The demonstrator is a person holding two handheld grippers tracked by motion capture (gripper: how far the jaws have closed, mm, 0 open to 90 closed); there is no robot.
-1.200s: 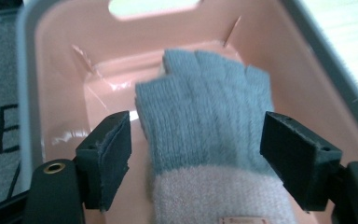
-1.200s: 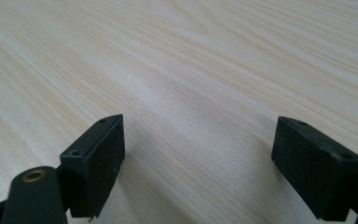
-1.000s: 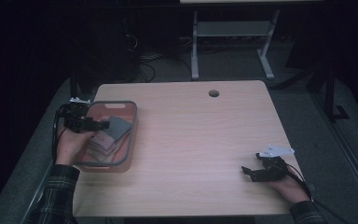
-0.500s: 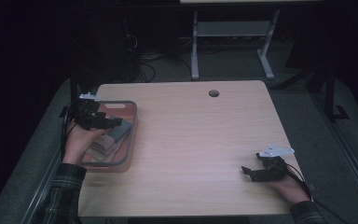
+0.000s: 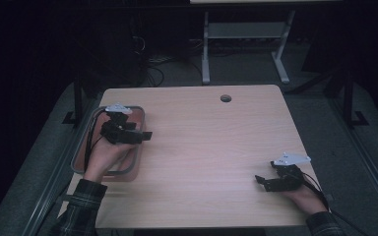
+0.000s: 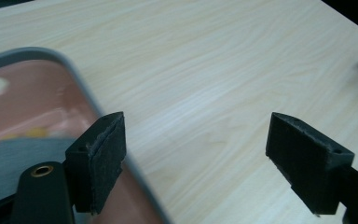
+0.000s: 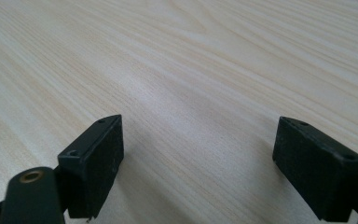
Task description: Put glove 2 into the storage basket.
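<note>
A pink tray with a grey rim [image 5: 80, 150] lies at the table's left side. My left gripper [image 5: 146, 135] hangs over its right rim, jaws pointing right across the table. In the left gripper view the left gripper [image 6: 193, 140] is open and holds nothing; the tray rim [image 6: 77, 77] curves under the left jaw, and a grey object [image 6: 14, 156] lies inside the tray. The hand hides most of the tray's contents from above. My right gripper [image 5: 260, 181] rests near the front right corner, pointing left. In the right gripper view the right gripper [image 7: 198, 140] is open over bare wood.
The light wooden tabletop [image 5: 216, 147] has a round cable hole [image 5: 225, 98] near its far edge. A white metal stand [image 5: 205, 54] and cables on the floor sit behind the table. Dark frame parts flank both sides.
My left gripper has swung from the tray's far left part rightward to its right rim, with nothing in its jaws. The right gripper has stayed where it was.
</note>
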